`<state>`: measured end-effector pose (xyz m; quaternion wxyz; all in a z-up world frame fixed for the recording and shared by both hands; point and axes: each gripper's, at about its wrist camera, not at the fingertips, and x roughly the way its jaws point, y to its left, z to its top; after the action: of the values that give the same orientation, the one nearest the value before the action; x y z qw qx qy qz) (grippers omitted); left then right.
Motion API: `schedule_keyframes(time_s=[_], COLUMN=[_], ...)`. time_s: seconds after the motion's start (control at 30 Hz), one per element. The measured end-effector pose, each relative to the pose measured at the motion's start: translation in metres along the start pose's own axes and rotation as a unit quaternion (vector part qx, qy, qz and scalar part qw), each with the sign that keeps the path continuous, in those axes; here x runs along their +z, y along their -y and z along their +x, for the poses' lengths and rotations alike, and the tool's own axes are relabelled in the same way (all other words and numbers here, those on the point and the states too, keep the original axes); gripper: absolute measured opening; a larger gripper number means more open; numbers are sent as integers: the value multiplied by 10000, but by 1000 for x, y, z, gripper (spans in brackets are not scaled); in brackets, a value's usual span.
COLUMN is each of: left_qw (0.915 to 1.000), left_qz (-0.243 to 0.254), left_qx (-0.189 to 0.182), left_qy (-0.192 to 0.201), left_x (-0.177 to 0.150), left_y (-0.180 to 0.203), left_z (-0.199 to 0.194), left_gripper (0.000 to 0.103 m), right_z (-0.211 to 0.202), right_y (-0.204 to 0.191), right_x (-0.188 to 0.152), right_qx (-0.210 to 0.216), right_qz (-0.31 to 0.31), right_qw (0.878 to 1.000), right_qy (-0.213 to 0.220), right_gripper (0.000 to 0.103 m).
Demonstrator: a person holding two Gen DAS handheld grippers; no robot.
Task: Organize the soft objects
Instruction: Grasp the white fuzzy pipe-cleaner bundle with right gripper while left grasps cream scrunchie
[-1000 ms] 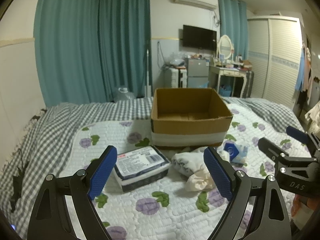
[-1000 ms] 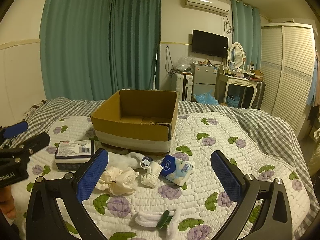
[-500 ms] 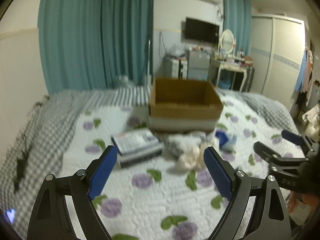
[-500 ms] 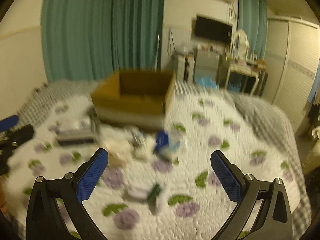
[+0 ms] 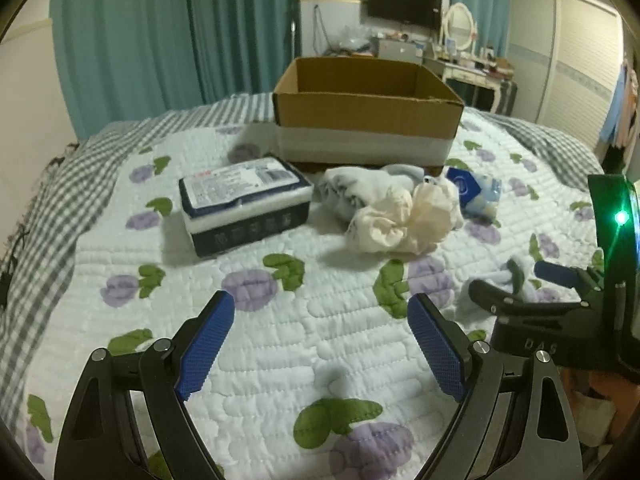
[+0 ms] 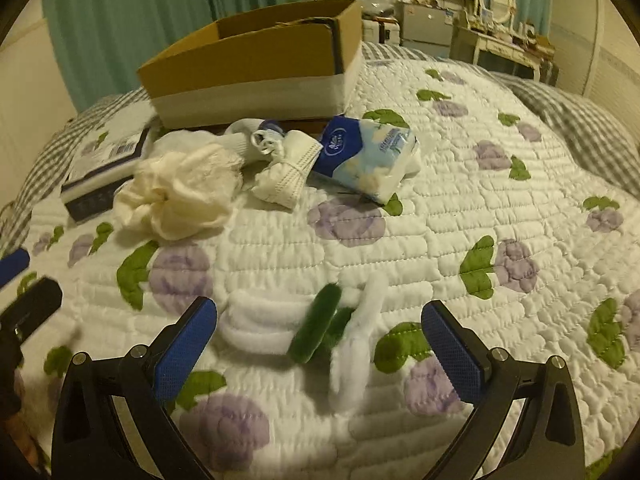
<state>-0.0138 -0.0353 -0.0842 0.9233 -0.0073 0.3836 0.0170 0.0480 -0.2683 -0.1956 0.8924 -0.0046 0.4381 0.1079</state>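
- The left gripper (image 5: 320,340) is hovering low over the quilt (image 5: 280,344), fingers spread wide and released, with bare quilt between the blue pads (image 5: 206,344).
- The right gripper (image 6: 318,346) is hanging just above the quilt too, jaws wide apart and gripping nothing; a white sock (image 6: 264,320) with a green band is lying between and just ahead of its pads, not touching them as far as can be seen.
- In the left view the right gripper (image 5: 520,280) is showing at the right edge, partly hiding that sock; a green light is glowing on its body.
- In the right view the left gripper's fingertips (image 6: 30,304) are showing blurred at the left edge.
- On the far left of the pile a wipes pack (image 5: 244,204) is lying flat; in the right view it is half hidden behind a cream cloth (image 6: 180,192).
- The cream cloth is sitting crumpled in the middle, touching a pale rolled garment (image 5: 360,188) behind it.
- Just right of it, white socks (image 6: 284,176) are lying bunched, their shape hard to make out.
- Farther right a blue tissue pack (image 6: 364,160) is lying tilted, touching those socks.
- Beyond the pile an open box (image 5: 368,112) is standing on the quilt; its floor is hidden from both views.
- A TV (image 5: 404,2) and dresser are standing far behind.
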Motion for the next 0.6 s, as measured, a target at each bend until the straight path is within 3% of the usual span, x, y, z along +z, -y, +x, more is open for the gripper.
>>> schedule_keyframes(time_s=[0.13,0.23,0.4,0.6], left_qw=[10000,10000,9997,9984], left_qz=[-4,59,216,520], left_qx=[4,23,-28,-194], left_qy=[-49,-55,66,139], left_x=[1,4,13,28], left_y=[0,4,11,29], left_z=[5,7,4,11], left_gripper=[90,90,90,90], right_z=[8,12,-9,-31], right_y=[-3,-5,5,31], right_x=[-3,-3,5,44], right_qx=[-20,112,140,94], right_qz=[-71,-59,107,224], right_qw=[9998,9994,9998,9983], right_qy=[-199,-326,80,532], right_gripper=[93,73,69,69])
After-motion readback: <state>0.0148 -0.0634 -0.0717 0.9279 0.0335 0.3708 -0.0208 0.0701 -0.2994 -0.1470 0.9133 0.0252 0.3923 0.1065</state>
